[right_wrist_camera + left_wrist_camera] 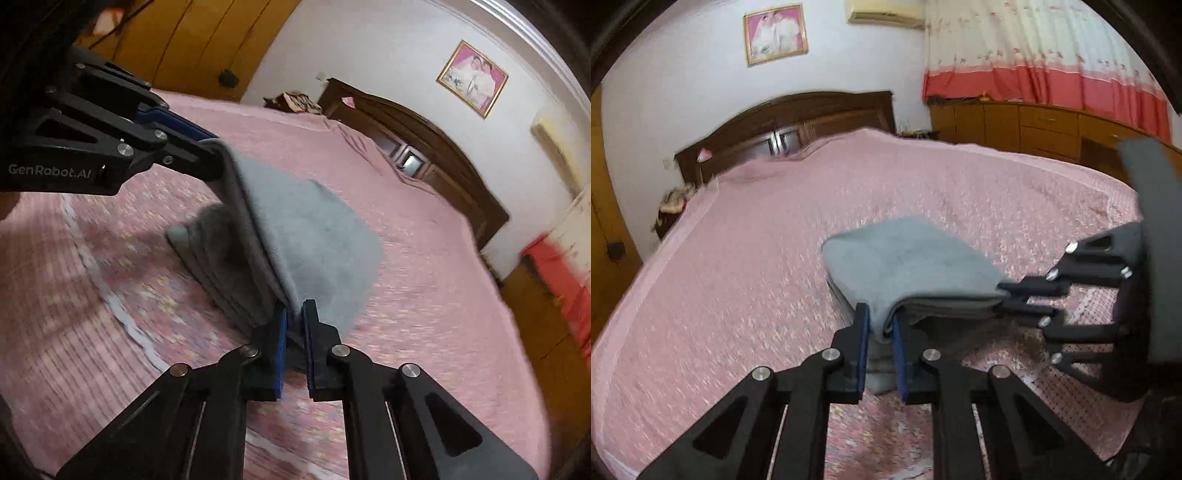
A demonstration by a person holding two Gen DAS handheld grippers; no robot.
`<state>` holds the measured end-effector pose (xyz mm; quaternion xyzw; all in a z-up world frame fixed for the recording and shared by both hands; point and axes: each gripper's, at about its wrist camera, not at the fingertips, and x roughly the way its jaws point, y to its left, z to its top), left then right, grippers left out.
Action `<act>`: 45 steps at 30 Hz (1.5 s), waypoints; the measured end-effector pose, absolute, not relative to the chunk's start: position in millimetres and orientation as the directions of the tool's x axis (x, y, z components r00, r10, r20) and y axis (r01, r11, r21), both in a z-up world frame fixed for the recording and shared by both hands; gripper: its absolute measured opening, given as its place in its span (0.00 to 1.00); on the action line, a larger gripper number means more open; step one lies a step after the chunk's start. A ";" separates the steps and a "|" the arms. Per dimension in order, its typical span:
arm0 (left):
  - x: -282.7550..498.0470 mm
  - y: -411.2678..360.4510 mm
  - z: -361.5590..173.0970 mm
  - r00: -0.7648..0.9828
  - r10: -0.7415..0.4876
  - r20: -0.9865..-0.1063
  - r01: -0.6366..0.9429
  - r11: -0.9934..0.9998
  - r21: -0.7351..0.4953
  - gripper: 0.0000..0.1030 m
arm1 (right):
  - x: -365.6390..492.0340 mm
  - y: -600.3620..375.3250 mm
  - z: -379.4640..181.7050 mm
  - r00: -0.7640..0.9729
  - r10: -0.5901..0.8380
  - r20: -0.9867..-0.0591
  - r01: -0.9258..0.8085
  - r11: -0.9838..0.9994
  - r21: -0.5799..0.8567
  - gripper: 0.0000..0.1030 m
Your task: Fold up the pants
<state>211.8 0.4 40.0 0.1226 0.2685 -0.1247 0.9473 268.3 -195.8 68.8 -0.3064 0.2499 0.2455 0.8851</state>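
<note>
While both grippers pinch one raised edge of the folded grey pants [908, 258], the garment's far fold rests on the pink patterned bedspread [738, 258]. Left gripper [881, 325]: jaws nearly closed, blue pads pressing the cloth at one corner of that edge. Right gripper [294, 314]: jaws likewise nearly closed on the opposite corner, layered fabric hanging below toward the bed. Behind stand a dark wooden headboard [798, 114], a framed picture [775, 33] and red-bordered curtains [1045, 77].
</note>
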 end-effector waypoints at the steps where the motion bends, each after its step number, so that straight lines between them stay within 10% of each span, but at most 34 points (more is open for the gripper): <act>1: 204.0 -4.5 37.2 0.821 -0.165 -0.547 0.305 0.936 0.177 0.12 | 270.8 -195.4 62.4 0.747 0.269 -0.608 -0.591 0.686 -0.423 0.07; 8: 218.5 -5.6 -24.6 0.688 -0.121 -0.716 0.322 0.934 0.152 0.13 | 264.7 -206.7 68.6 0.725 0.260 -0.638 -0.605 0.683 -0.410 0.08; 17: 210.7 -0.8 66.2 0.719 -0.357 -0.596 0.387 0.918 -0.084 0.32 | 316.9 -272.1 117.6 0.543 0.657 -0.523 -0.563 0.747 0.354 0.02; 22: 259.5 -9.4 1.6 0.590 -0.284 -0.756 0.316 0.943 -0.108 0.05 | 334.9 -282.4 51.5 0.462 0.588 -0.664 -0.408 0.806 0.430 0.01; 34: 211.9 16.4 21.5 0.634 -0.262 -0.728 0.278 0.955 -0.102 0.11 | 289.6 -313.6 75.1 0.490 0.565 -0.664 -0.333 0.825 0.456 0.02; 39: 204.6 28.5 45.0 0.676 -0.286 -0.679 0.209 0.958 -0.196 0.85 | 267.6 -305.1 99.5 0.556 0.499 -0.665 -0.301 0.866 0.398 0.32; 43: 206.8 25.8 55.8 0.747 -0.198 -0.635 0.142 0.980 -0.137 0.94 | 255.1 -298.8 116.1 0.639 0.430 -0.638 -0.289 0.903 0.319 0.95; 45: 204.9 21.5 58.2 0.780 -0.144 -0.609 0.114 0.990 -0.089 0.94 | 245.0 -300.5 128.3 0.687 0.418 -0.594 -0.295 0.908 0.297 0.98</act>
